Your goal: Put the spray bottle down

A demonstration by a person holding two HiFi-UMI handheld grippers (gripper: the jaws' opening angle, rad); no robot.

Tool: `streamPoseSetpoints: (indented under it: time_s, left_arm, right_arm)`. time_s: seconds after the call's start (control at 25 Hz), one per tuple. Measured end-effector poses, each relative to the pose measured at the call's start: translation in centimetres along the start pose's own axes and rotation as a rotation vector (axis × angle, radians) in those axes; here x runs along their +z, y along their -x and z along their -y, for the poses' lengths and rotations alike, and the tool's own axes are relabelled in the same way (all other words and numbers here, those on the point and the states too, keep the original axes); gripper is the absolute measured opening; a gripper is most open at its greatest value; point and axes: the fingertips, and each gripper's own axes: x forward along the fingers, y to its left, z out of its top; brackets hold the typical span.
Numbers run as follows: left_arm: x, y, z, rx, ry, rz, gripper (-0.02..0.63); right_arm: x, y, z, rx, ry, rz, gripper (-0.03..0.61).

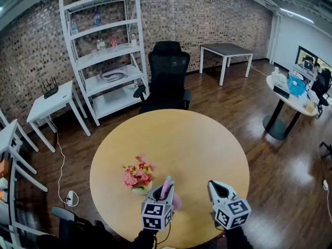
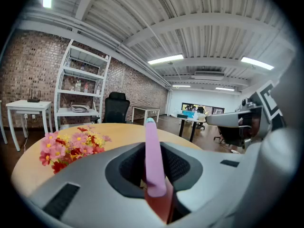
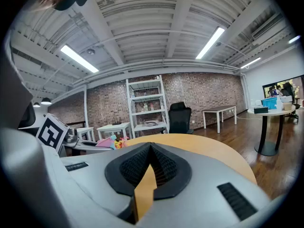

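Note:
A pink spray bottle [image 1: 176, 202] with a pale blue tip stands up between the jaws of my left gripper [image 1: 165, 187], near the front edge of the round wooden table [image 1: 192, 139]. In the left gripper view the bottle [image 2: 153, 160] fills the gap between the jaws, which are shut on it. My right gripper [image 1: 216, 185] hovers beside it on the right, apart from the bottle. Its jaws [image 3: 149, 151] are shut with nothing between them.
A small vase of pink, red and yellow flowers [image 1: 138, 175] stands just left of the bottle. A black office chair [image 1: 168, 79] sits at the table's far edge, and a white shelf unit [image 1: 106, 51] stands against the brick wall.

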Motion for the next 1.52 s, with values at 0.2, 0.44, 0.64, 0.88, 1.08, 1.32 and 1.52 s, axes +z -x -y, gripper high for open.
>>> streamPoseSetpoints:
  time_s: [0.2, 0.44, 0.64, 0.88, 1.08, 1.32, 1.52]
  left_arm:
    - [1.6, -2.7, -0.8, 0.041, -0.066, 0.026, 0.092]
    - [2.7, -6.4, -1.8, 0.069, -0.132, 0.039, 0.092]
    - [2.3, -8.5, -2.3, 0.078, -0.159, 0.031, 0.092]
    - [1.5, -10.1, -2.7, 0.104, -0.195, -0.011, 0.092]
    - [1.3, -11.3, -2.3, 0.101, -0.227, -0.014, 0.092]
    - [0.2, -12.0, -3.0, 0.102, -0.218, -0.019, 0.094]
    - [-0.3, -12.0, -3.5, 0.118, -0.204, -0.027, 0.094]
  right_arm:
    - [0.4, 0.0, -0.1, 0.001, 0.003, -0.003, -0.008]
    - [-0.1, 0.4, 0.5, -0.011, 0.004, -0.010, -0.008]
    - [-0.5, 0.3, 1.0, -0.017, 0.003, -0.019, -0.008]
    - [-0.2, -0.1, 1.3, -0.019, 0.007, -0.025, -0.008]
    - [0.0, 0.1, 2.4, -0.028, 0.006, -0.028, -0.008]
    - [-0.6, -0.3, 2.8, -0.035, 0.007, -0.032, -0.008]
    - [-0.7, -0.6, 3.0, -0.034, 0.008, -0.035, -0.008]
